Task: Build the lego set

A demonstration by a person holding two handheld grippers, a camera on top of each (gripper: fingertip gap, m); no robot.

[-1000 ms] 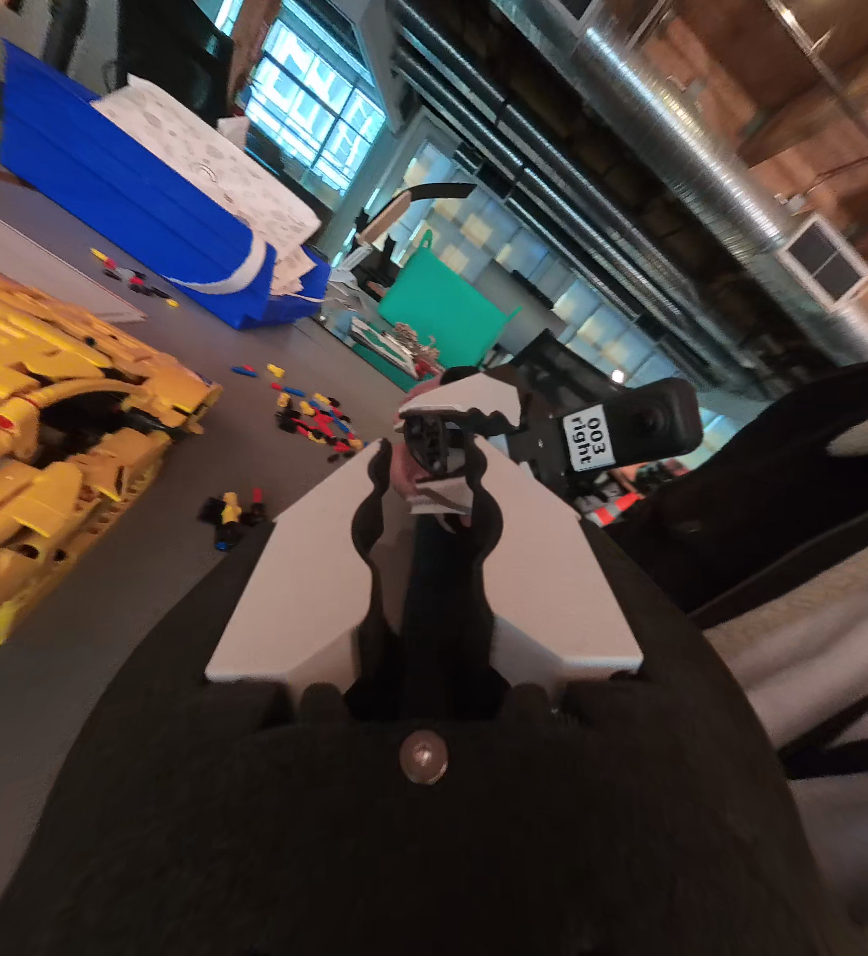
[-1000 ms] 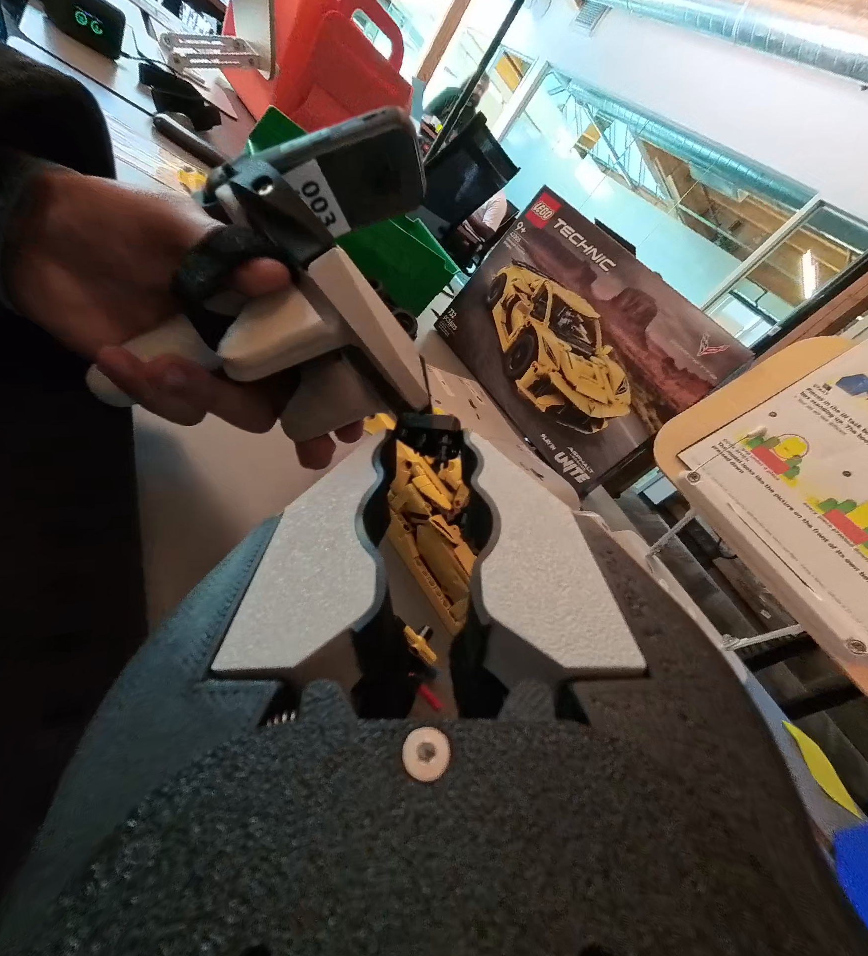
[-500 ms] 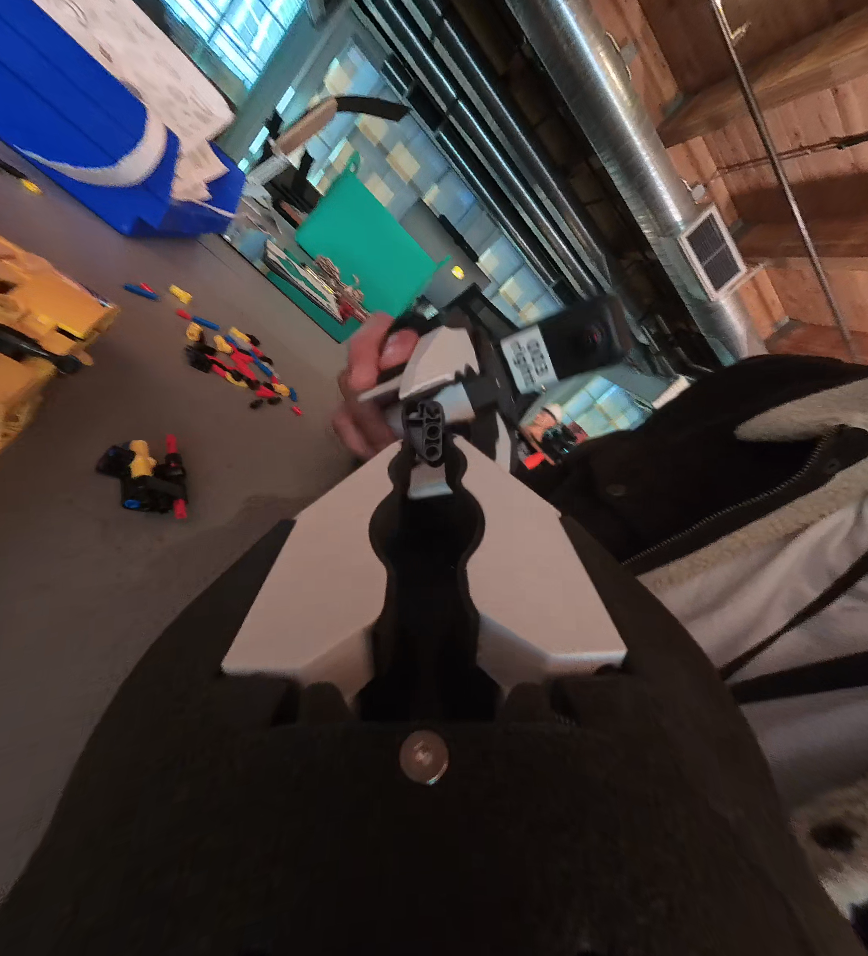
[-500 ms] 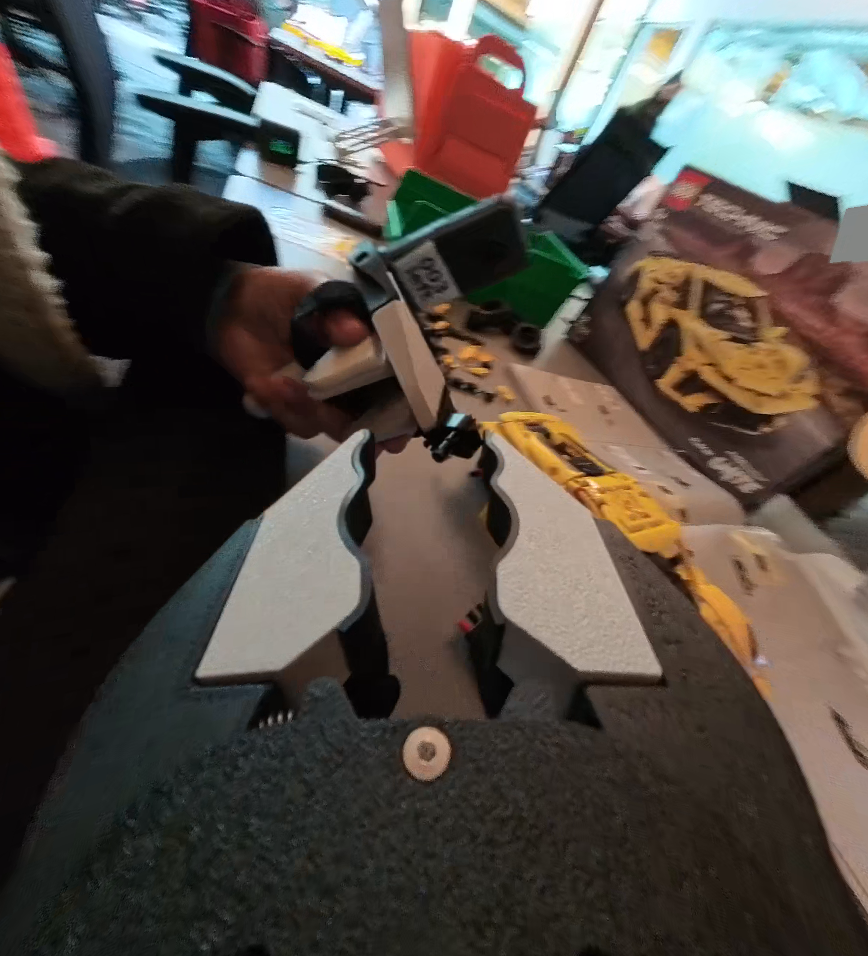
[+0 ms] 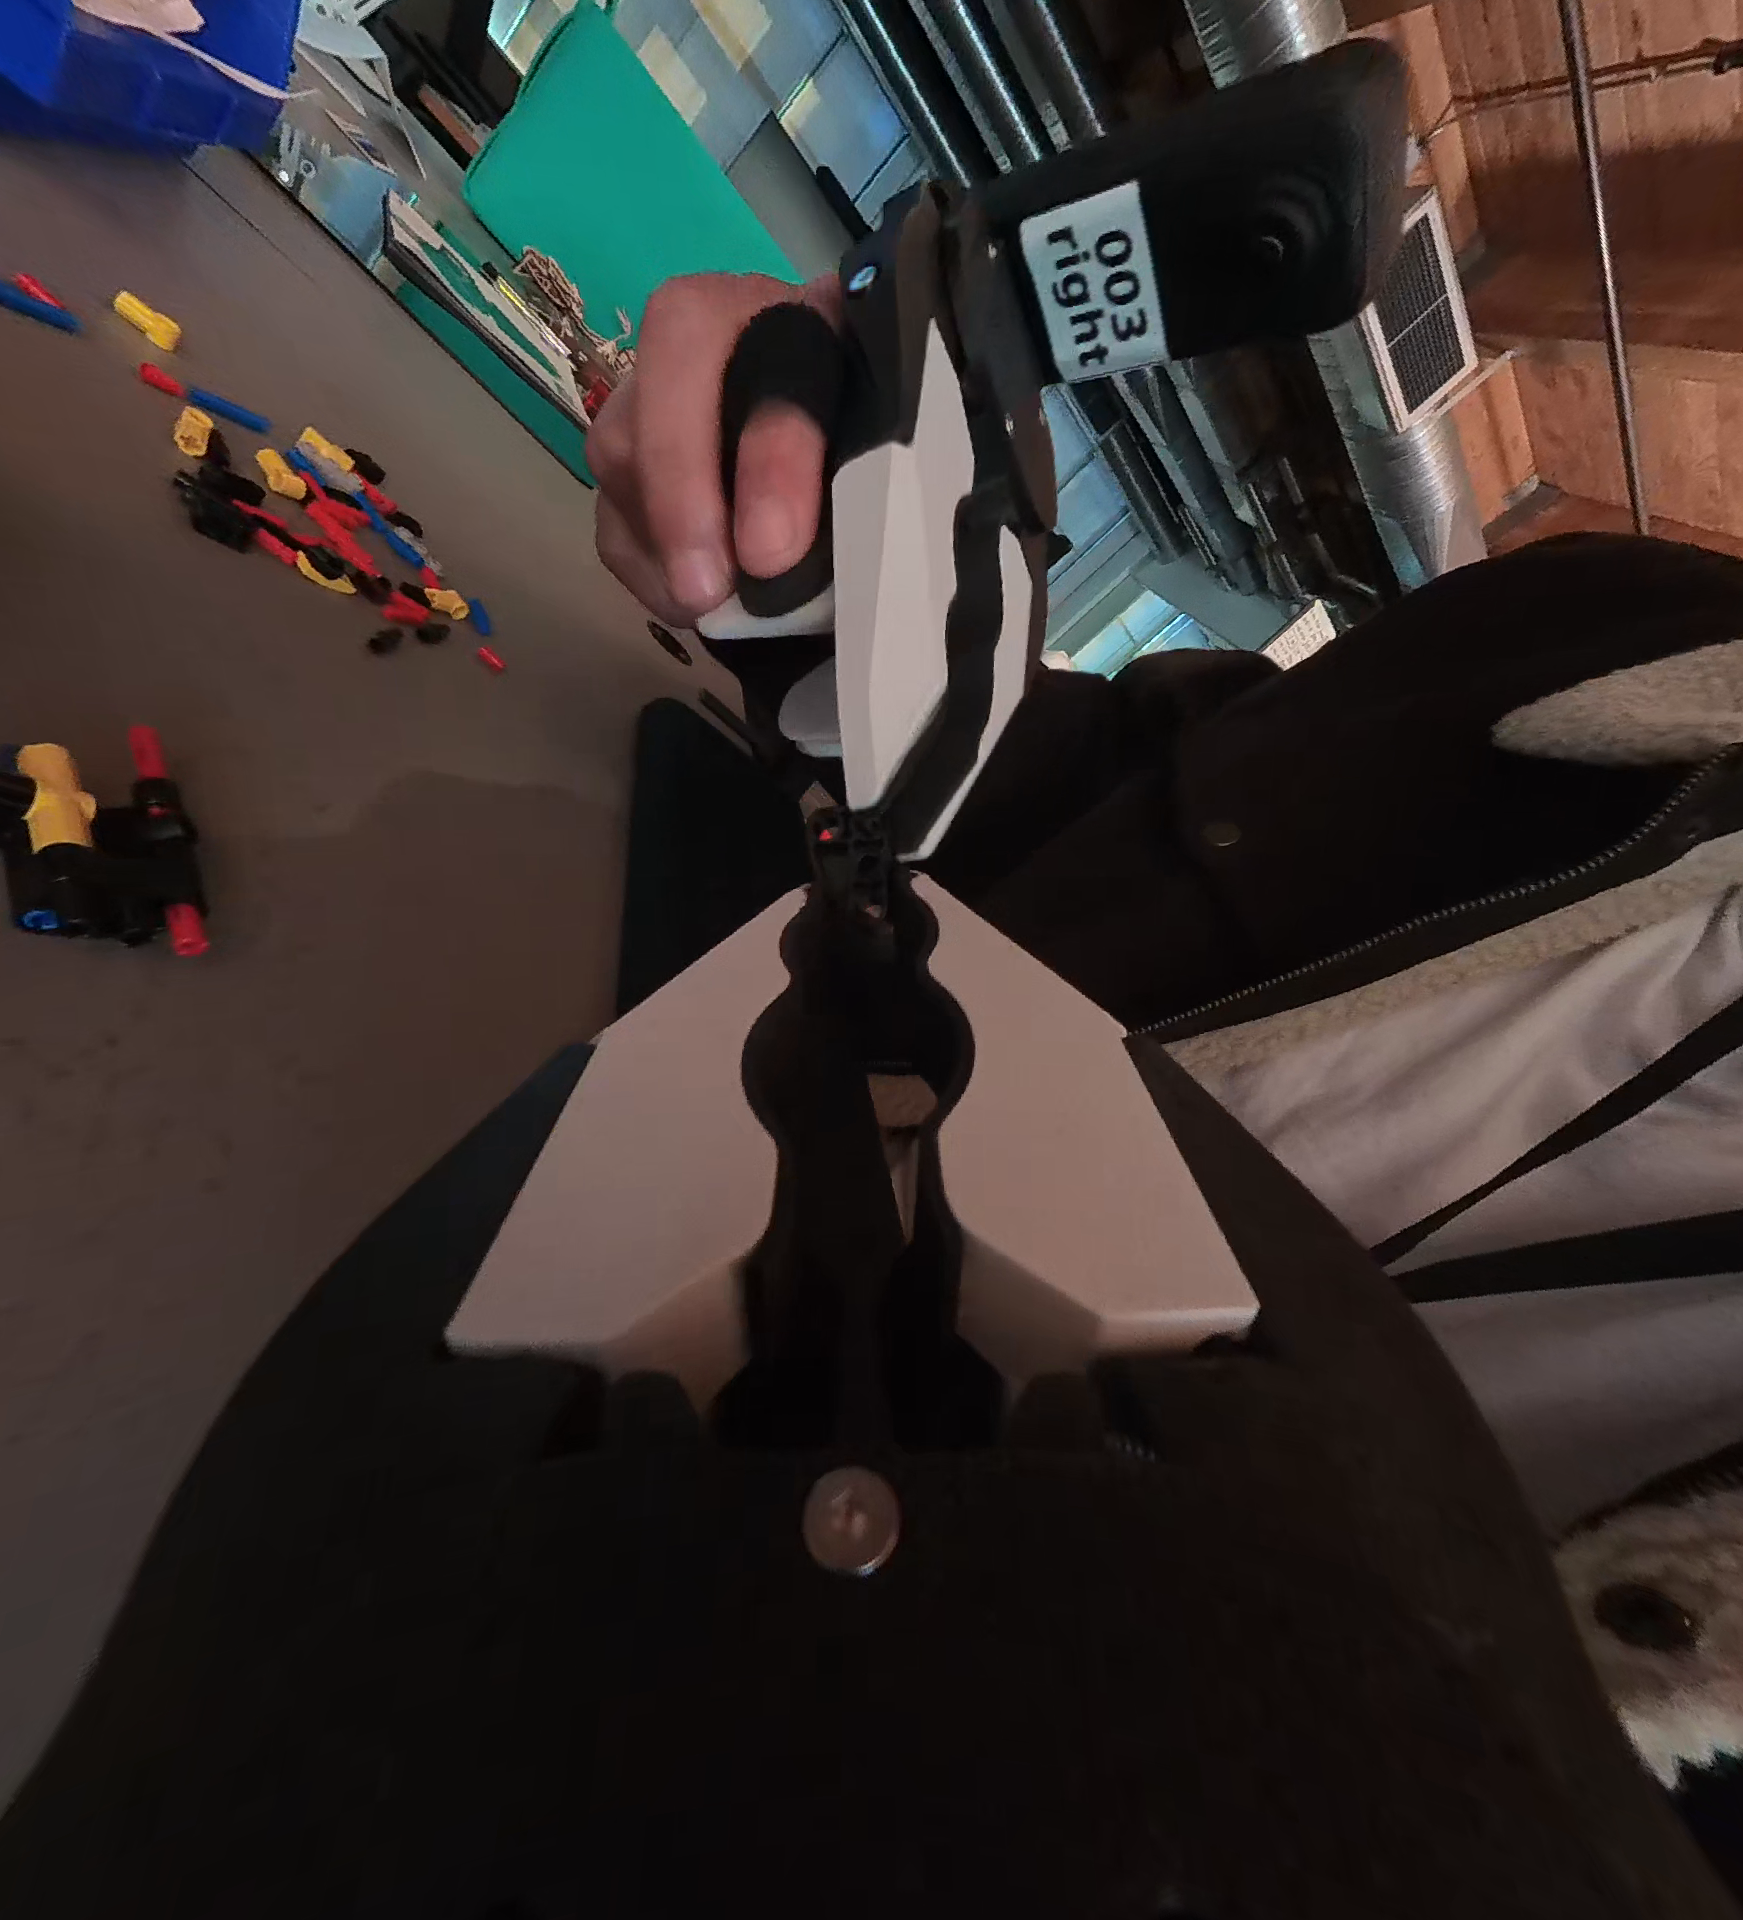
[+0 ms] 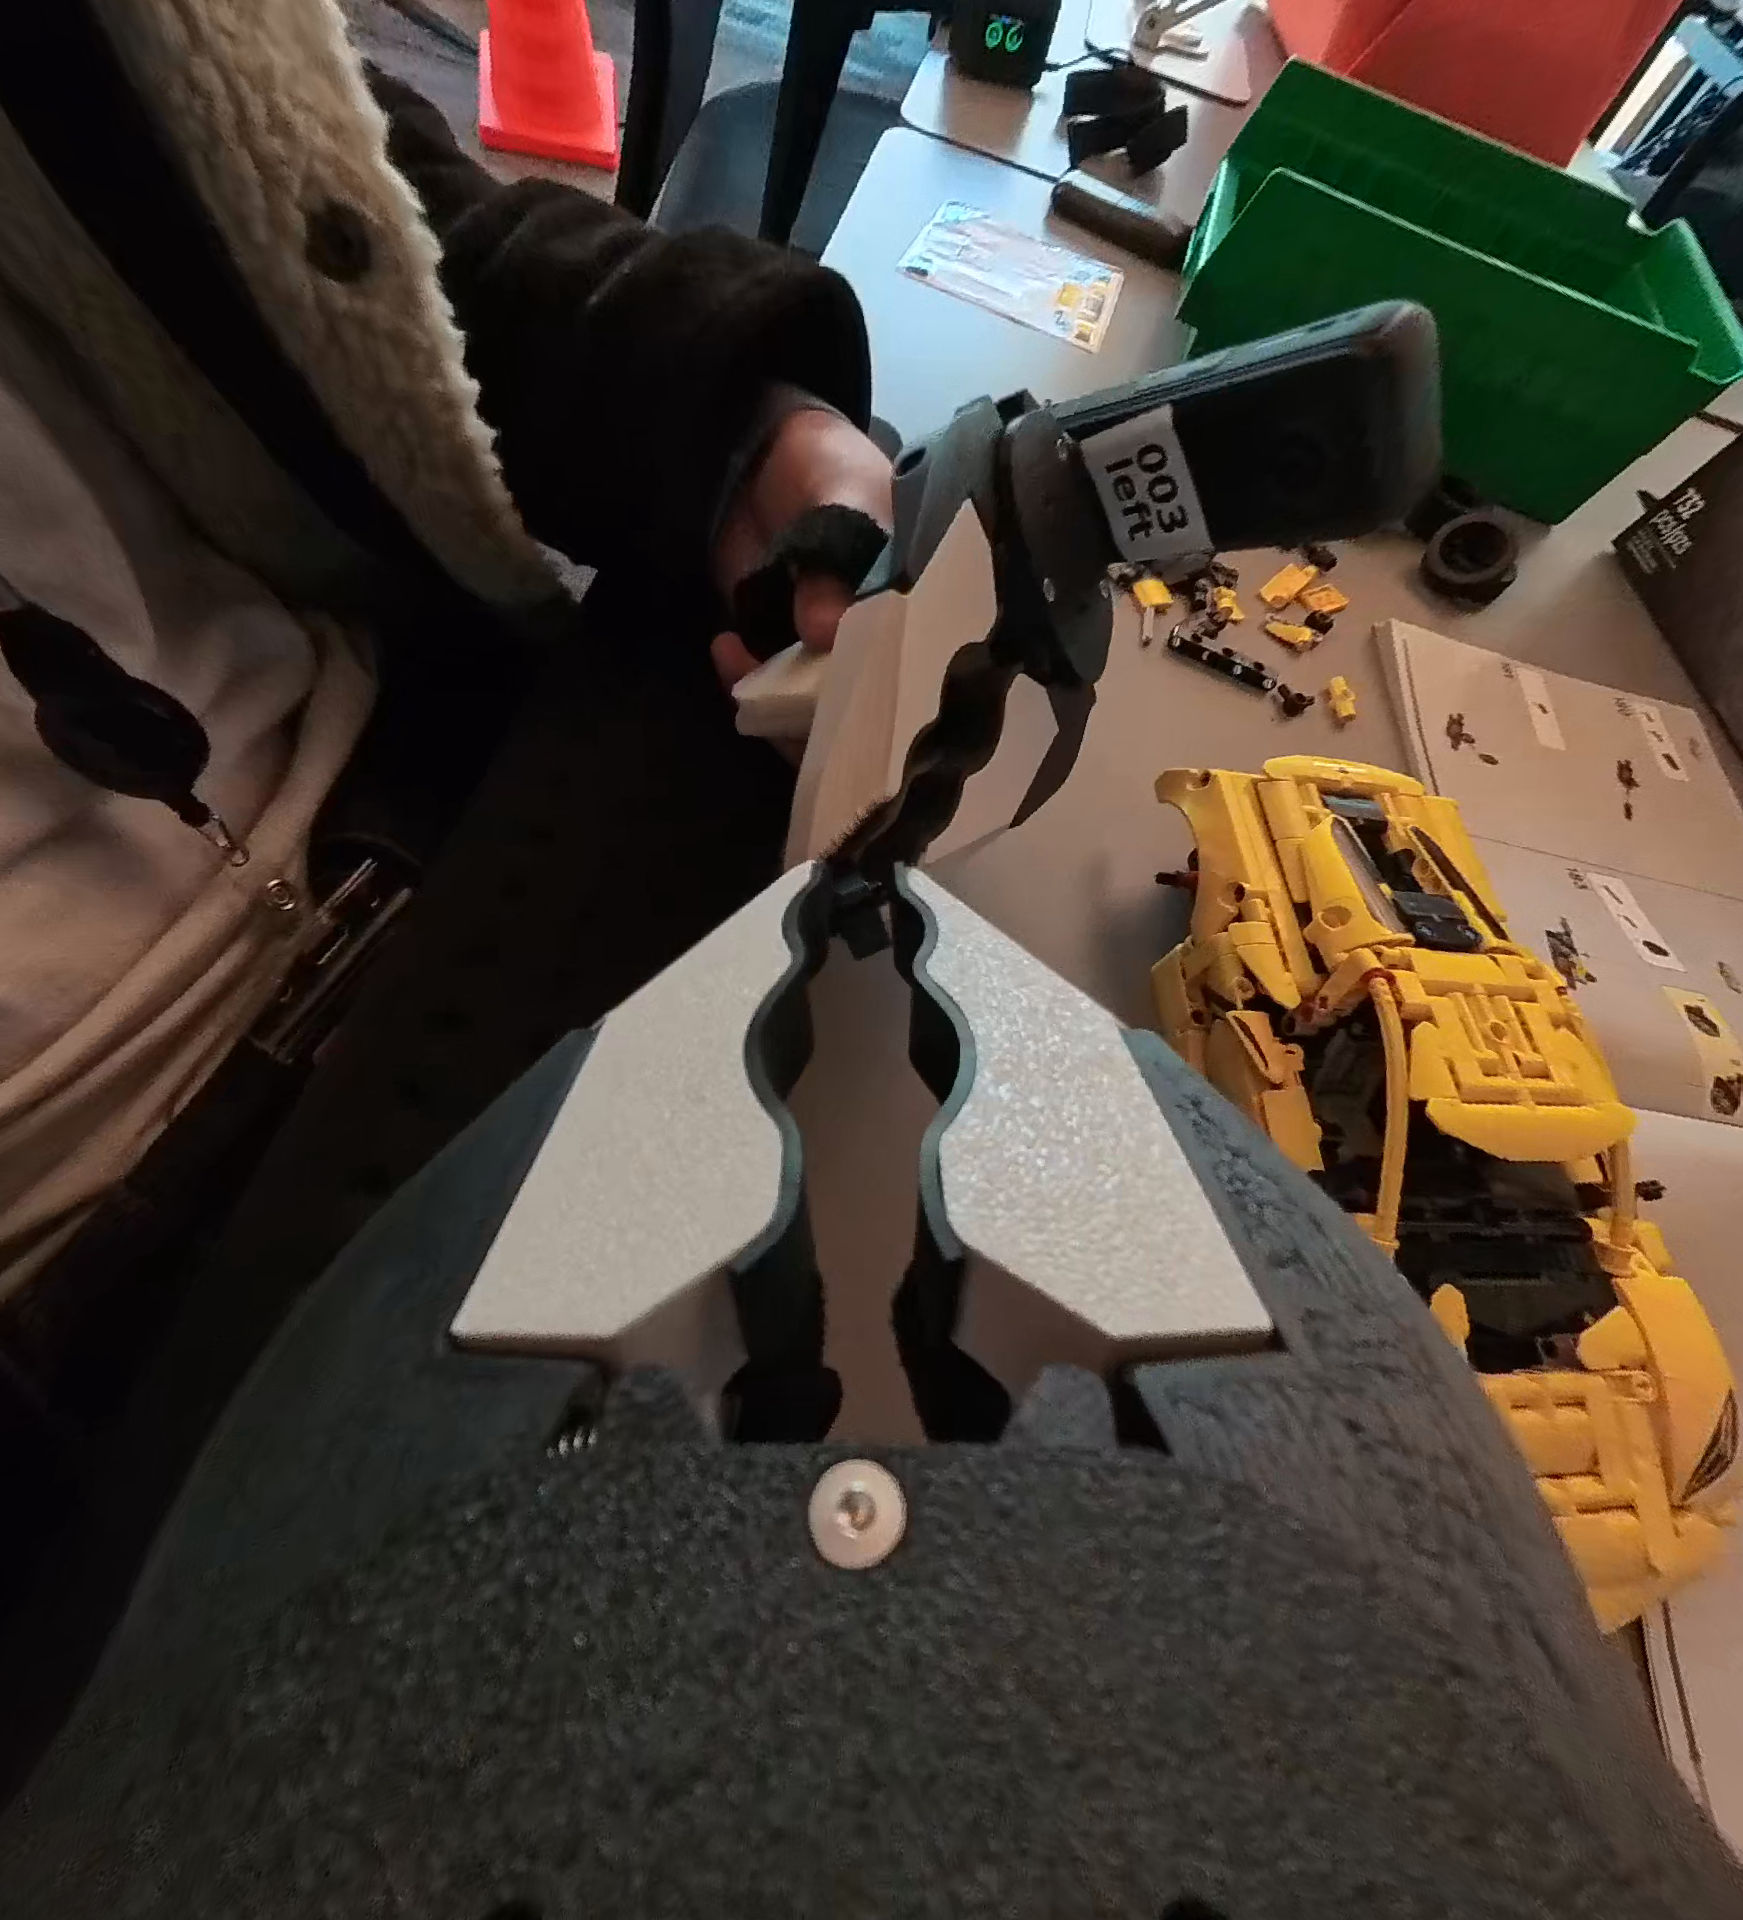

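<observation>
My left gripper point(image 5: 854, 885) is shut on a small black lego piece point(image 5: 849, 844) with a red spot on it. My right gripper point(image 6: 856, 885) meets it tip to tip from the other side and is closed on the same black piece point(image 6: 854, 923). The piece is held in the air in front of the person's jacket, off the table edge. The right gripper also shows in the left wrist view point(image 5: 872, 821), and the left gripper in the right wrist view point(image 6: 872, 847). The yellow lego car point(image 6: 1418, 1039) lies on the table to the right.
A small black, yellow and red subassembly point(image 5: 77, 842) and scattered loose pieces point(image 5: 327, 520) lie on the grey table. Open instruction pages point(image 6: 1573, 748), more loose pieces point(image 6: 1251, 613), a black tyre point(image 6: 1469, 551) and a green bin point(image 6: 1449, 312) lie beyond the car. My two grippers' fingertips are within a few centimetres of each other. Both grippers' tips are roughly 15 centimeters from the yellow lego car point(image 6: 1418, 1039).
The right gripper was open half a second ago and has closed on the black piece held by the left gripper. Both grippers have swung toward the person's body, away from the table.
</observation>
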